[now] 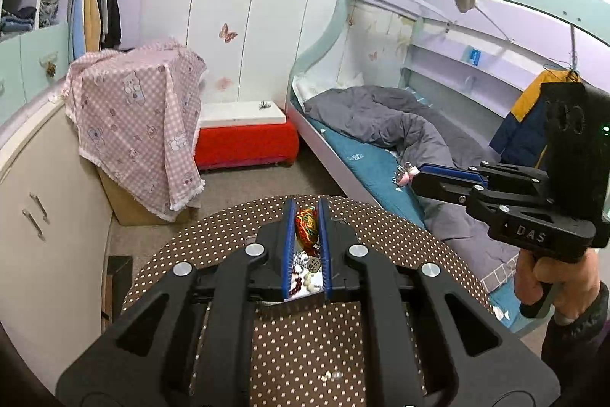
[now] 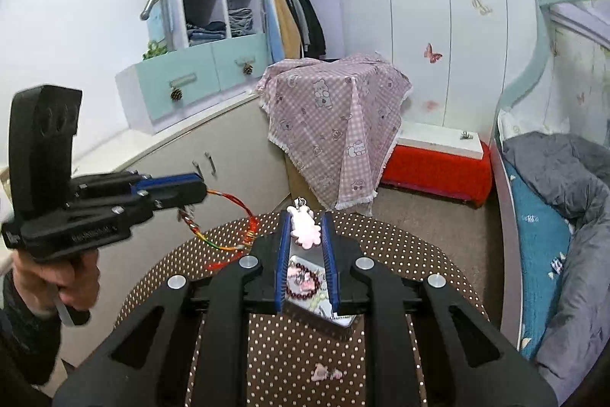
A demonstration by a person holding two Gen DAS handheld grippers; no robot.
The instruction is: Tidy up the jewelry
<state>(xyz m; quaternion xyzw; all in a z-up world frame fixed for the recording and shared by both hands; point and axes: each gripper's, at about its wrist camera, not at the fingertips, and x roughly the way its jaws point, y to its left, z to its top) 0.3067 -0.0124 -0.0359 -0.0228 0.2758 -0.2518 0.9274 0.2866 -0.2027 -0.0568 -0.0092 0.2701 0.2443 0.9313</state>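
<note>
**Two pieces lifted clear of the tray**

The left gripper (image 1: 307,216), low in the frame's centre, has its fingers pinched narrow on a red braided cord charm (image 1: 306,226). The right gripper (image 2: 305,222) likewise clamps a pale pink charm (image 2: 305,229). Below both, on the polka-dot table (image 2: 400,243), sits the tray (image 2: 335,321) with a bead bracelet (image 2: 303,283). The cord trails loosely at the right-wrist frame's left, so each piece probably wants carrying separately, kept high enough not to snag.
</note>
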